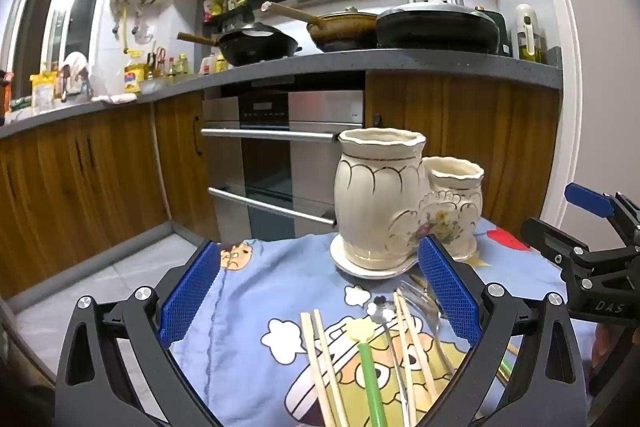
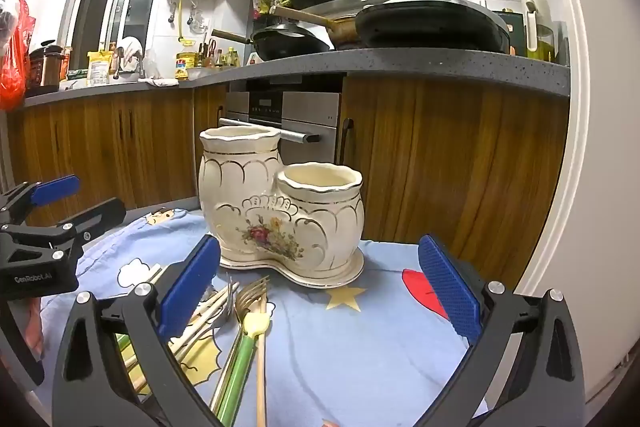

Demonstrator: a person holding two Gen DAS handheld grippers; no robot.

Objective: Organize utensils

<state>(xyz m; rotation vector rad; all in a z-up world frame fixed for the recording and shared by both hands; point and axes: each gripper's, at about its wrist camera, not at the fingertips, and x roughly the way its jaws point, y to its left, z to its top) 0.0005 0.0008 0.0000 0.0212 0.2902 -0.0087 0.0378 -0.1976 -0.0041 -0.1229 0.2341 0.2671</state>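
Basically nothing sorted yet: chopsticks [image 1: 320, 359], forks [image 2: 250, 297] and all lie loose on the cartoon tablecloth [image 2: 360, 347], ceramic holder [image 2: 280, 203] looks empty, left gripper [image 1: 320, 301] and right gripper [image 2: 320, 291] both gape wide, holding nothing.

One cream ceramic holder [image 2: 280, 211] stands on the cartoon cloth [image 2: 360, 347], and it has two cups, a tall one and a short one. In front of the holder lie two forks [image 2: 250, 297], one green-handled utensil [image 2: 240, 359] and several pale chopsticks [image 1: 320, 359], at least four. Two grippers show.
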